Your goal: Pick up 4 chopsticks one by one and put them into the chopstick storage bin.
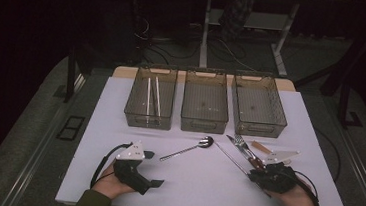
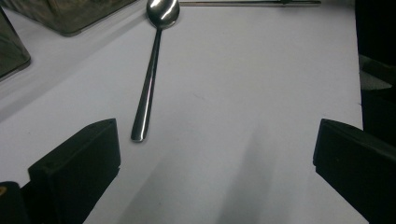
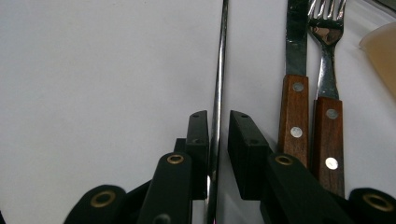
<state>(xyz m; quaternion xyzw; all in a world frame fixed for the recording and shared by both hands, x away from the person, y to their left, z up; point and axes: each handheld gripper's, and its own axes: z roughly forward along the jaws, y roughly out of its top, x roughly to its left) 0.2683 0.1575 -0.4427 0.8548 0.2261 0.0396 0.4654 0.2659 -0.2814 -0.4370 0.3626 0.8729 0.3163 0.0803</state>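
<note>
1. A thin metal rod (image 3: 219, 70), likely a steel chopstick, is seen lying flat on the white table (image 1: 189, 184), right of centre, running diagonally from near the spoon's bowl toward the right hand.
2. The rod is judged stiff, light, smooth and slippery; being so narrow and low on the surface, it could roll or slide out of a loose pinch. A hold near the close end, square across the shaft, is judged best, though the far tip may then droop or swing.
3. The right gripper (image 3: 218, 140) is set around the rod's near end, jaws drawn close together with the rod between them. A small gap shows on the right pad's side, so a firm clamp cannot be confirmed; the pads are taken as not yet pressing.
4. Just beside the rod, on its right, a wooden-handled knife (image 3: 295, 93) and a wooden-handled fork (image 3: 327, 121) are laid parallel, touching or nearly so. They are near enough to the right jaw to be nudged.
5. A pale flat item (image 1: 261, 148) lies beyond the fork; it cannot be identified.
6. A spoon (image 2: 150, 84) lies mid-table, ahead of the left gripper (image 2: 215, 154), whose jaws are held wide apart with nothing between them.
7. Three clear bins (image 1: 204, 122) are lined up at the back; the left bin (image 1: 135, 110) is seen holding two pale sticks (image 1: 152, 96).
</note>
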